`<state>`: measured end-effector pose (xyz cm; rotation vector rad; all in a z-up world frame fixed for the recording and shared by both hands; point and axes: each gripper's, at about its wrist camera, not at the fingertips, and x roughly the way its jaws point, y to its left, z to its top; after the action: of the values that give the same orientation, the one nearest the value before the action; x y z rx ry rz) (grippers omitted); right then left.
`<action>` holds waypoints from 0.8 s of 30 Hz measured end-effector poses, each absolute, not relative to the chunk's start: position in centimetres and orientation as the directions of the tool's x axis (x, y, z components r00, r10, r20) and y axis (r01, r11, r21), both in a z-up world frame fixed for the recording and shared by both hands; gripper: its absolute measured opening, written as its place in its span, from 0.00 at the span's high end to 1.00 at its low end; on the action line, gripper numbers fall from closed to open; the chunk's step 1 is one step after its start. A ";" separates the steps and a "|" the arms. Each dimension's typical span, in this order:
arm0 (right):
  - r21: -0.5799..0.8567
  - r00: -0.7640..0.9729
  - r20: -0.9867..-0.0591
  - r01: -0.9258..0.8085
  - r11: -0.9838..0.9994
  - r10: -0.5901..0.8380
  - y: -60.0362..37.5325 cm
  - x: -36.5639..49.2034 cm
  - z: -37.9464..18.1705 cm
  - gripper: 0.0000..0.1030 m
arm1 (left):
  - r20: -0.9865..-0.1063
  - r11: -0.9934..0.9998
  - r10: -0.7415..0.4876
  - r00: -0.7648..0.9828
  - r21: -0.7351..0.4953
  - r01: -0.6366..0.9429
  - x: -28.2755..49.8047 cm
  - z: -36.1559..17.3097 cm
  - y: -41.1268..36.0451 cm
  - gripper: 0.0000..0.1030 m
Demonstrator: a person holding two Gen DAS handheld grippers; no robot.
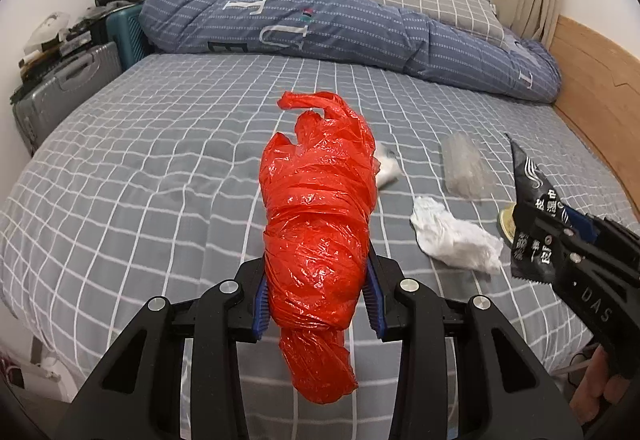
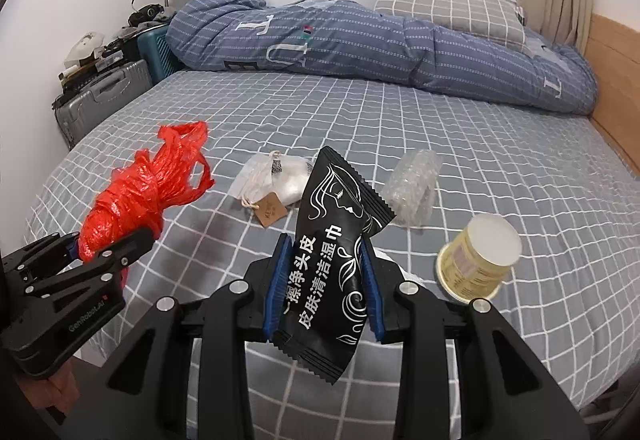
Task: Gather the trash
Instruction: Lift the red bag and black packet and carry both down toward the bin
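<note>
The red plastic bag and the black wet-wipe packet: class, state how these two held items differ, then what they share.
The red plastic bag is plain, crinkled and bunched into a long bundle; the black wet-wipe packet is flat, printed with white text and has serrated ends. The left gripper clamps the red plastic bag; the right gripper clamps the black wet-wipe packet. Both are lifted off the bed.
</note>
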<state>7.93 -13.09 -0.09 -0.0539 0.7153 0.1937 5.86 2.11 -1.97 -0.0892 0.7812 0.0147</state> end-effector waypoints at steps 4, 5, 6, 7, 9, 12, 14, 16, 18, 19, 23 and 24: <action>0.011 0.738 -0.658 -0.187 0.982 0.148 -13.6 6.6 0.0 0.69 | -0.706 0.996 -0.020 0.708 -0.075 -0.046 4.4 -2.0 2.2 0.64; 0.014 0.737 -0.659 -0.185 0.983 0.148 -13.7 6.1 0.0 0.69 | -0.706 0.996 -0.020 0.708 -0.075 -0.047 4.0 -2.0 2.2 0.64; 0.016 0.737 -0.660 -0.183 0.983 0.148 -13.9 5.7 0.0 0.69 | -0.707 0.996 -0.024 0.707 -0.080 -0.046 3.4 -2.0 2.3 0.64; 0.019 0.736 -0.661 -0.181 0.983 0.148 -14.0 5.4 0.0 0.69 | -0.708 0.996 -0.023 0.706 -0.079 -0.046 3.1 -2.0 2.3 0.64; 0.028 0.733 -0.663 -0.177 0.984 0.150 -14.2 4.4 0.0 0.69 | -0.709 0.996 -0.021 0.705 -0.075 -0.046 2.3 -2.0 2.3 0.64; 0.030 0.734 -0.662 -0.175 0.984 0.151 -14.2 3.1 0.1 0.69 | -0.710 0.996 -0.023 0.704 -0.073 -0.042 1.2 -1.8 2.2 0.64; 0.037 0.734 -0.662 -0.172 0.984 0.153 -14.3 2.4 0.2 0.69 | -0.708 0.996 -0.030 0.706 -0.079 -0.037 0.3 -1.5 2.2 0.64; 0.045 0.733 -0.663 -0.167 0.985 0.154 -14.5 1.5 0.2 0.69 | -0.705 0.996 -0.035 0.708 -0.079 -0.030 -0.6 -1.2 2.2 0.64; 0.036 0.732 -0.666 -0.162 0.986 0.144 -14.5 0.5 0.0 0.69 | -0.706 0.997 -0.042 0.707 -0.078 -0.018 -1.4 -1.1 2.0 0.64; 0.029 0.731 -0.668 -0.162 0.986 0.139 -14.4 0.1 -0.1 0.69 | -0.707 0.997 -0.043 0.706 -0.075 -0.014 -1.7 -1.0 1.8 0.64; 0.024 0.731 -0.670 -0.158 0.987 0.133 -14.8 -1.7 -0.4 0.69 | -0.711 0.997 -0.050 0.702 -0.073 -0.003 -3.9 -1.5 1.4 0.64; 0.027 0.729 -0.672 -0.157 0.987 0.135 -14.9 -2.1 -0.5 0.69 | -0.714 0.997 -0.052 0.698 -0.076 -0.003 -4.3 -1.7 1.4 0.64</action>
<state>-2.08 -14.92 -0.46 -0.0323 0.7372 0.1608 -4.32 1.36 -1.67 -0.0727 0.7979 -0.0278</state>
